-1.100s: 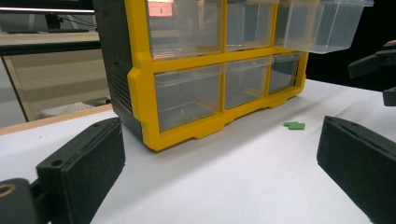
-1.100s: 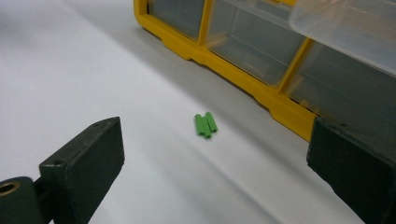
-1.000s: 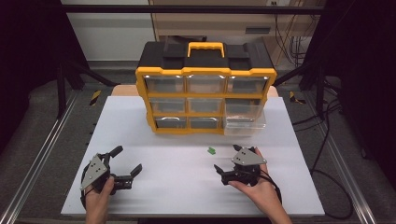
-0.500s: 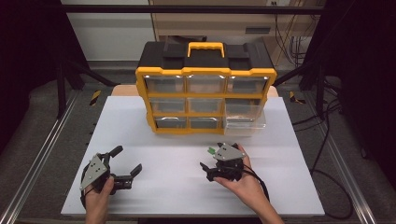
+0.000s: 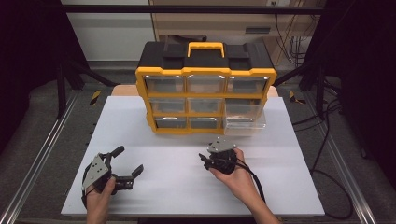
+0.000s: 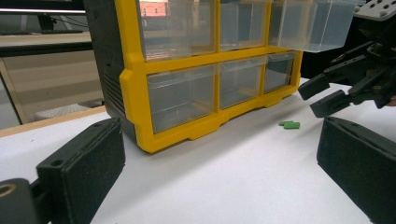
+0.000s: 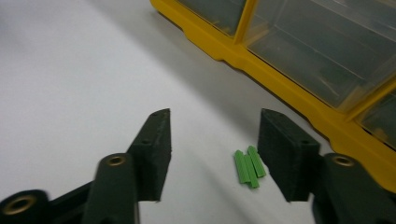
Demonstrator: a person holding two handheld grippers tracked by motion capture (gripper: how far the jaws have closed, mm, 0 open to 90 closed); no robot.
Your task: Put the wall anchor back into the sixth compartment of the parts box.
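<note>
A small green piece [image 7: 249, 168] lies flat on the white table [image 5: 177, 186], in front of the yellow-and-black drawer organizer [image 5: 205, 74]. My right gripper [image 7: 215, 116] straddles it. Its jaws have just been closing, and the piece sits close beside the right-hand pad [image 7: 280, 158] with a wide gap to the other pad. From the left gripper view, the piece [image 6: 290, 124] rests on the table under the right gripper [image 6: 317, 98]. My left gripper [image 5: 128, 161] rests open at the table's near left, holding nothing.
One clear drawer [image 5: 245, 116] on the organizer's right column is pulled out toward me, just beyond the right gripper [image 5: 205, 158]. The other drawers [image 6: 182, 100] are pushed in. Black frame rails and cables run along the table's sides.
The right hand slid left across the table to the green piece, covering it in the high view, and its jaws narrowed. The left hand stayed still.
</note>
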